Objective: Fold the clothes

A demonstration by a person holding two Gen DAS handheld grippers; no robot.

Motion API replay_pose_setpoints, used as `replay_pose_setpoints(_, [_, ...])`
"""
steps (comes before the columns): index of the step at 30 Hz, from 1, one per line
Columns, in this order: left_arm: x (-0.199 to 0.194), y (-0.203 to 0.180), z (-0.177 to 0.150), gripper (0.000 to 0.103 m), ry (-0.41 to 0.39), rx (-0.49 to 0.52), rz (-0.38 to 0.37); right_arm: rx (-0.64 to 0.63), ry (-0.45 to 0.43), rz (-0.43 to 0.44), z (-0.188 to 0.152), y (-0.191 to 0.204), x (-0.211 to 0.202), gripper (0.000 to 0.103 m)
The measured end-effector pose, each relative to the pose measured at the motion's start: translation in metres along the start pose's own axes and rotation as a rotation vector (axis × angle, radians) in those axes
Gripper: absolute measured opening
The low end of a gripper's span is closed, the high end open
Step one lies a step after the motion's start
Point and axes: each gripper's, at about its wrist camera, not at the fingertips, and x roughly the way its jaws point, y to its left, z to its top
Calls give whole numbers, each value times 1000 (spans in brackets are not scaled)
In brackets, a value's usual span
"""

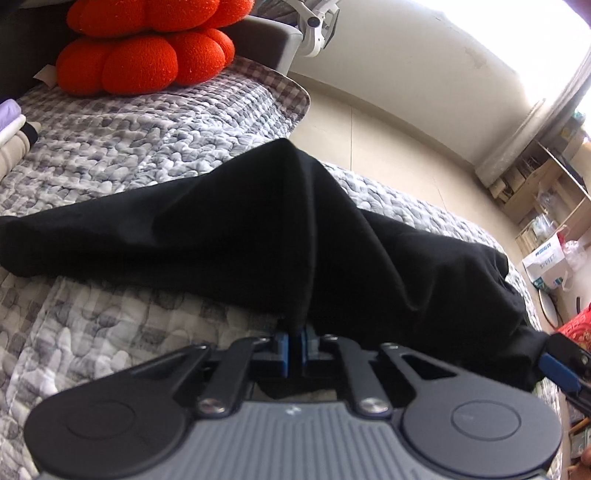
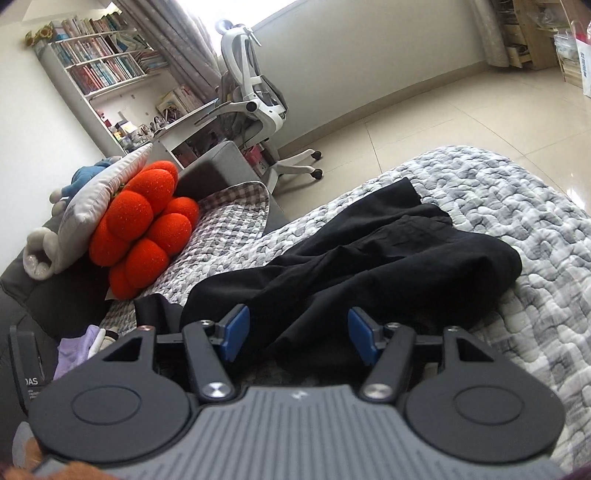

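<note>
One black garment, two grippers, one bed.
One garment [image 2: 369, 254] lies on one quilt [image 2: 517, 221]; two grippers [image 1: 294, 347] [image 2: 297, 330] show. Two red cushions [image 1: 147, 62] [image 1: 159, 14] are stacked, with one white pillow [image 2: 103, 192] and one office chair [image 2: 255, 96] nearby.

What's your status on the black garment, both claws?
Left claw shut on black garment, fabric lifted. Right claw open over the garment on the quilted bed. Red cushion off to one side, not obstructing.
</note>
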Motion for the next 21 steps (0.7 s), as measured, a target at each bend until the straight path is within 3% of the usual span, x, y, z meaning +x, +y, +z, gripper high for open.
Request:
replay_pose_setpoints(6, [-50,-9,-9,4,-13,13,-122,3,1,-1,0,0,1,63])
replay_pose_setpoints(11, [-101,-16,-37,4,12,71,-218,-5,-2,0,-2,3,-5,63])
replay_pose_setpoints(21, [-154,-15,-100,4,145,142,-344,-16,-9,-16,-8,3,-18,63])
